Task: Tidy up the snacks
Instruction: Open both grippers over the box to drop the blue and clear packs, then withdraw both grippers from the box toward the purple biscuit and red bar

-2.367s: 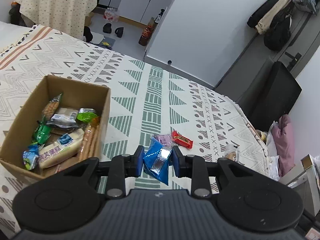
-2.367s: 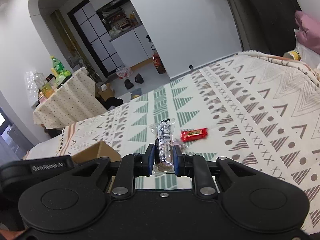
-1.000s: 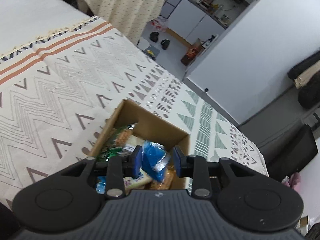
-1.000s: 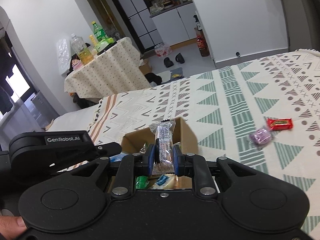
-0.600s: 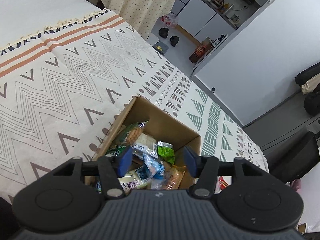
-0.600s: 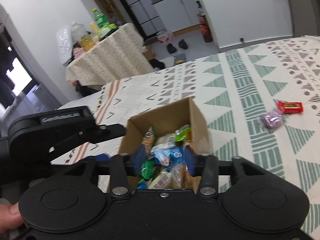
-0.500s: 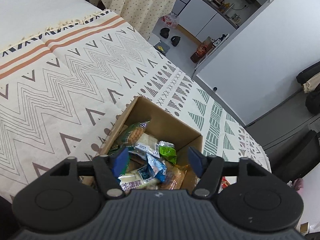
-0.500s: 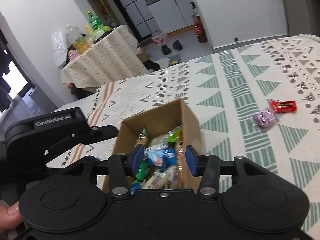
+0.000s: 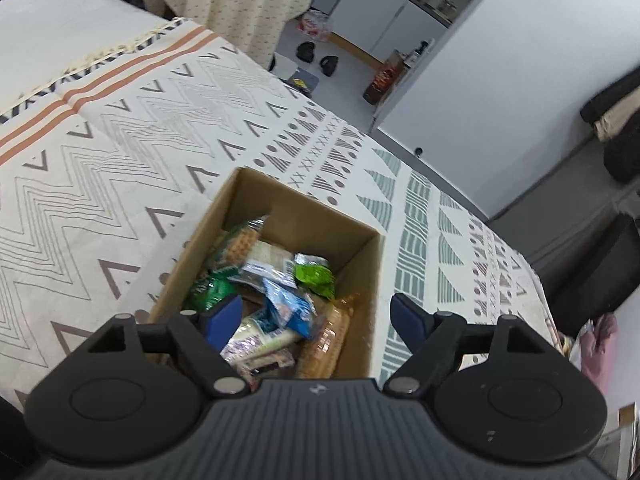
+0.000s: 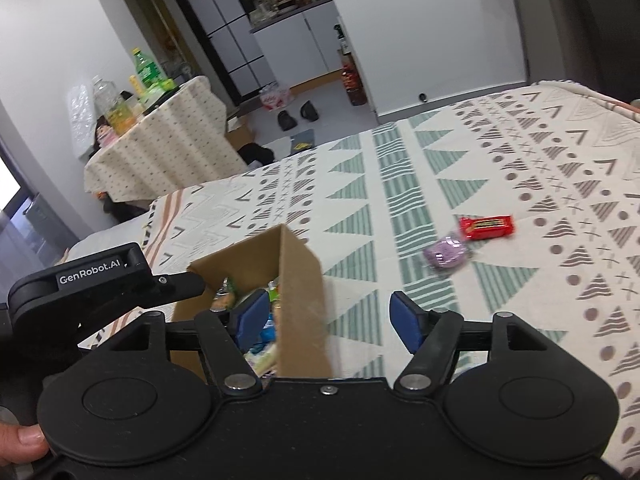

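A brown cardboard box sits on the patterned bedspread, filled with several snack packets, a blue packet on top. My left gripper hovers over the box's near edge, open and empty. In the right wrist view the same box is at lower left, and my right gripper is open and empty above its right wall. A red snack bar and a purple packet lie on the bedspread to the right.
The patterned bedspread stretches right and far from the box. The other gripper's black body reaches in from the left. A cloth-covered table with bottles, shoes on the floor and white cabinets lie beyond the bed. A thumb shows at lower left.
Both grippers carried packets over to the box, opened and dropped them in: the blue packet from the left, the clear one from the right. Both jaws now stand wider, and the right has shifted rightward.
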